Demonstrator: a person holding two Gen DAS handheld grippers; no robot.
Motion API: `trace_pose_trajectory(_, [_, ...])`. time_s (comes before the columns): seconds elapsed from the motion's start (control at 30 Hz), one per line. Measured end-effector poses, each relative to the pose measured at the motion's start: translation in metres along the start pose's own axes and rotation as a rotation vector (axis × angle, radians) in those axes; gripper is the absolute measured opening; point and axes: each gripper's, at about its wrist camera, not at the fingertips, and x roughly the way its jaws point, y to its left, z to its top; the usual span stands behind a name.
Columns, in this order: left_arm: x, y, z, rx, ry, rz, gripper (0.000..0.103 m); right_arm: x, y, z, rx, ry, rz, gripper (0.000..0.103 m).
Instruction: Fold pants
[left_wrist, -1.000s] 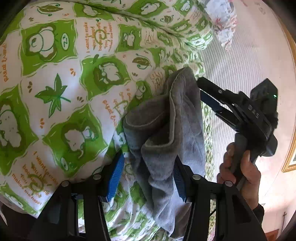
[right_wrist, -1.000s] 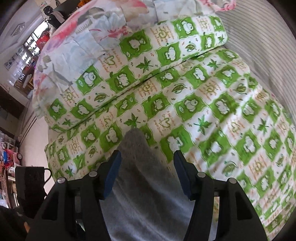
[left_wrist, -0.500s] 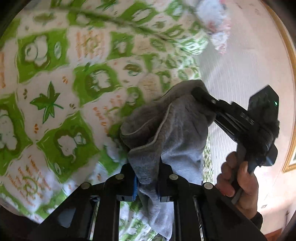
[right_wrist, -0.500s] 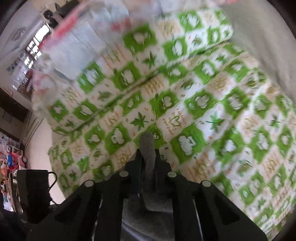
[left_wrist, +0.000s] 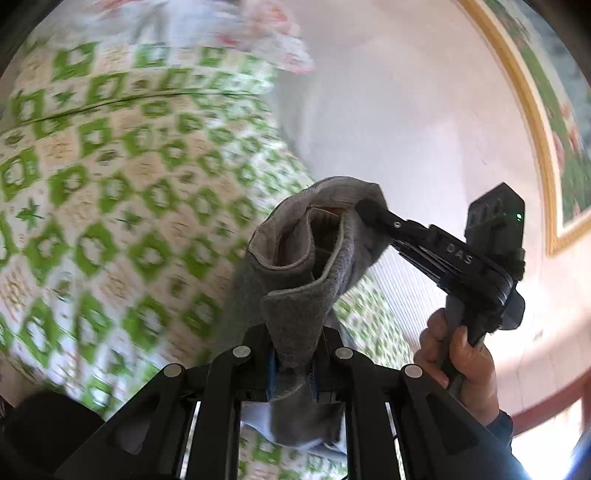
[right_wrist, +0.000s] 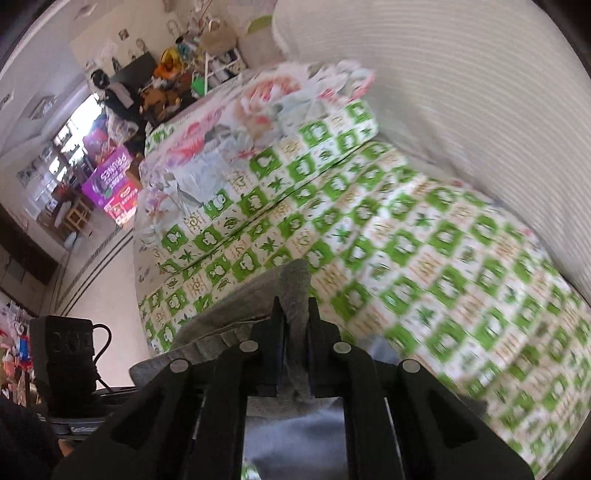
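Pants (left_wrist: 295, 266), grey and fleecy, hang bunched between the two tools above a bed with a green-and-white patterned quilt (left_wrist: 110, 221); no flat fold shows yet, so I judge the task to be at its start, with the garment lifted by an edge and the spreading and folding all left to do. The left gripper (left_wrist: 293, 363) has its jaws drawn narrow on a thick strip of the cloth, which rises from between them and curls into an open tube. The right gripper (right_wrist: 295, 345) is likewise pinched tight on a ridge of the same fabric, more of which spreads below and to its left. In the left wrist view the right-hand tool reaches in from the right, tip buried in the cloth's upper edge, its handle held by the person's right hand (left_wrist: 461, 354) low at the right. Both tools sit close together, angled upward.
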Motion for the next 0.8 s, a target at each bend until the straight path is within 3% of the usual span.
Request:
trace_pose_trajectory(0.33, [0.022, -0.080, -0.059, 0.180, 0.127, -0.063, 0.012, -0.109, -0.045, -0.067, 0.125, -0.118, -0.064, 0.011])
trace_pose_trajectory(0.8, [0.059, -0.172, -0.136, 0.398, 0.254, -0.100, 0.012, -0.215, -0.113, -0.173, 0.348, -0.292, -0.075, 0.011])
